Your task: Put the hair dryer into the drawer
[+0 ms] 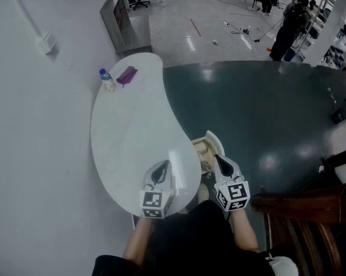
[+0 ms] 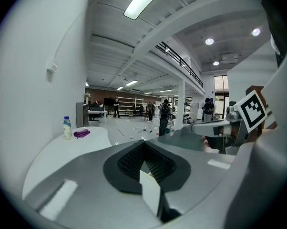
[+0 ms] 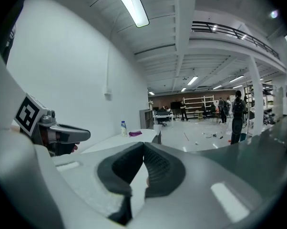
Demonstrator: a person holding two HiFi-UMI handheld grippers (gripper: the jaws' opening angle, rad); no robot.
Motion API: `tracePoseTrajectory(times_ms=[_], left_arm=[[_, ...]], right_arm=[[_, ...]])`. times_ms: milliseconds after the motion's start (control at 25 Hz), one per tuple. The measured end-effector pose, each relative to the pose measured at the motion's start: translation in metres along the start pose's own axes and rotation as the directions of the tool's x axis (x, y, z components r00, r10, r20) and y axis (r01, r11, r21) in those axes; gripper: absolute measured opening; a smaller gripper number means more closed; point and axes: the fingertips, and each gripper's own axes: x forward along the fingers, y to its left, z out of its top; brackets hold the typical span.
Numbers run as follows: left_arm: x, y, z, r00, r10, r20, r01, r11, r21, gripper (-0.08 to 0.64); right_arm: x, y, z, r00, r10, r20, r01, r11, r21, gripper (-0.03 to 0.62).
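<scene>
Under the near end of the white table [image 1: 133, 131], a drawer [image 1: 214, 141] stands pulled out. In it lies a cream-coloured thing [image 1: 201, 150], apparently the hair dryer, partly hidden by my right gripper. My right gripper [image 1: 218, 157] [image 3: 143, 144] hovers just over the drawer's near side, shut, with nothing between its pads. My left gripper [image 1: 164, 163] [image 2: 144, 143] is above the table's near edge, also shut and empty. Both point away from me, nearly level. Each one shows at the side of the other's view: the left gripper [image 3: 48, 128] and the right gripper [image 2: 239, 120].
A small bottle [image 1: 107, 79] and a purple item [image 1: 127, 75] sit at the table's far end. A dark wooden chair [image 1: 311, 211] stands at the lower right. A grey cabinet [image 1: 124, 19] is beyond the table. People stand far off across the hall.
</scene>
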Motion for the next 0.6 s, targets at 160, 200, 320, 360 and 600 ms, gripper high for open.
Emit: tracePoseTrajectory(times_ms=[160,200,320,360,600], left_arm=[[-0.013,0.003,-0.006,1.0,-0.008,-0.01,0.008,1.0,-0.006,0.006],[-0.015,0.004,-0.007,1.0,-0.01,-0.011,0.009,1.0,-0.006,0.006],[-0.02,0.005,-0.008,1.0,-0.018,-0.01,0.018,1.0,-0.007,0.006],[-0.021,0.005,-0.007,1.0,-0.021,-0.008,0.021,1.0,-0.007,0.006],[-0.025,0.005,-0.005,0.999,-0.032,0.0,0.032,0.999,-0.009,0.006]], right_arm=[[-0.011,0.012,-0.005,1.0,-0.013,-0.001,0.013,1.0,-0.002,0.005],[-0.012,0.015,-0.007,1.0,-0.014,-0.003,0.014,1.0,-0.002,0.005],[-0.015,0.02,-0.008,1.0,-0.02,-0.008,0.02,1.0,-0.002,0.005],[-0.016,0.021,-0.008,1.0,-0.022,-0.008,0.022,1.0,-0.003,0.005],[-0.019,0.027,-0.005,1.0,-0.024,-0.004,0.024,1.0,-0.003,0.005]])
